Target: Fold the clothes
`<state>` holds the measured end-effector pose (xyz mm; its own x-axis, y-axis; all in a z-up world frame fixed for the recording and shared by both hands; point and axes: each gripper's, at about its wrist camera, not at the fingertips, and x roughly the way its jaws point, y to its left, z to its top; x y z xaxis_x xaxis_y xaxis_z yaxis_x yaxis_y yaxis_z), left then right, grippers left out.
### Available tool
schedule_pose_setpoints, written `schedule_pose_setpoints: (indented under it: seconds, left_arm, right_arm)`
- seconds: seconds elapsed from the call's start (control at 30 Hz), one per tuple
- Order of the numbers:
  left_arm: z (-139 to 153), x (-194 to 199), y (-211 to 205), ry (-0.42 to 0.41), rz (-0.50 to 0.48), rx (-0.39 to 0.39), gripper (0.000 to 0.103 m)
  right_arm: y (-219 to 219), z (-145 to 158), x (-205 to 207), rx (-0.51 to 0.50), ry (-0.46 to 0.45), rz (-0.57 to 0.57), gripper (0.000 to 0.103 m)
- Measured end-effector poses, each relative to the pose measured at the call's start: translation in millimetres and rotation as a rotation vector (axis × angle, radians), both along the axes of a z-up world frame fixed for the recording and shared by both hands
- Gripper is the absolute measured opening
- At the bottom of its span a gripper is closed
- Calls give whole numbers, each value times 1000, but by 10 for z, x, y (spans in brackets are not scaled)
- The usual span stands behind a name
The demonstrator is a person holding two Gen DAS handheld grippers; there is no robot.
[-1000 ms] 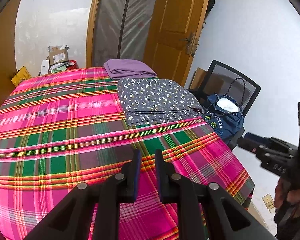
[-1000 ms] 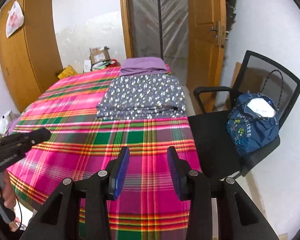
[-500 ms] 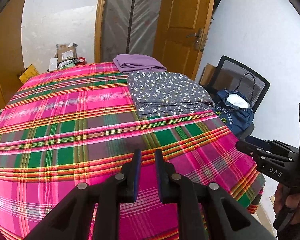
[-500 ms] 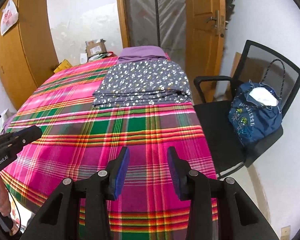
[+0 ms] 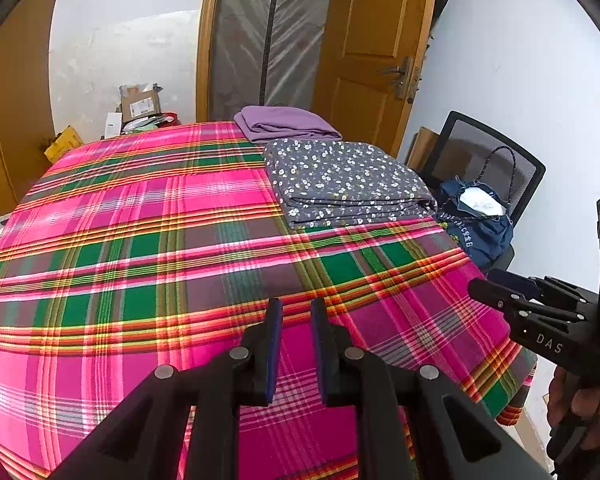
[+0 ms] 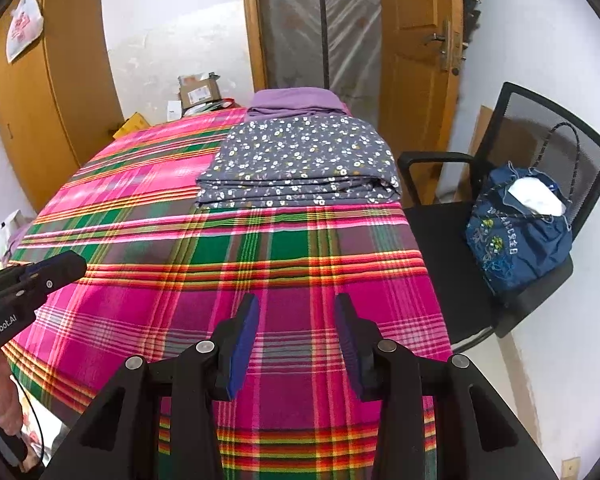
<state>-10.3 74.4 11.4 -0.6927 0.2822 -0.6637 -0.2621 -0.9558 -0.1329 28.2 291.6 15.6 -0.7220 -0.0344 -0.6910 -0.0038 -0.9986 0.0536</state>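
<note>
Left wrist view: the left gripper (image 5: pixel 294 312) hangs over the plaid cloth (image 5: pixel 148 248), its jaws having just widened slightly, a narrow gap with nothing between. The folded floral garment (image 5: pixel 340 180) lies at the far right (a purple one (image 5: pixel 284 122) beyond it).

Right wrist view: the right gripper (image 6: pixel 296 312) is spread wide and empty above the plaid.

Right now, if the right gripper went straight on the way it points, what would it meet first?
Probably the plaid cloth on the table: the right gripper, jaws open and empty, points down at it, short of the folded floral fabric. Depth is uncertain.
</note>
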Motion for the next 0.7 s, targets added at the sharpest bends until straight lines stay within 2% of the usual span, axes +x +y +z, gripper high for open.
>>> schedule_pose_setpoints:
  seconds: [0.2, 0.33, 0.37, 0.47, 0.57, 0.7]
  left_arm:
    - [-22, 4, -35, -4, 3, 27, 14]
    - [-33, -15, -72, -37, -28, 113, 14]
    - [-34, -22, -68, -41, -32, 115, 14]
    - [-30, -9, 1, -4, -24, 47, 14]
    - [-49, -29, 44, -26, -36, 54, 14]
    - [-65, -42, 112, -27, -50, 7, 14]
  right_arm:
    - [-35, -21, -10, -2, -3, 13, 40]
    - [-26, -32, -14, -4, -4, 12, 40]
    - [-22, -34, -13, -5, -4, 11, 40]
    - [-4, -42, -15, -7, -4, 9, 40]
    - [21, -49, -25, -12, -4, 7, 41]
    - [48, -58, -34, -15, -4, 8, 40]
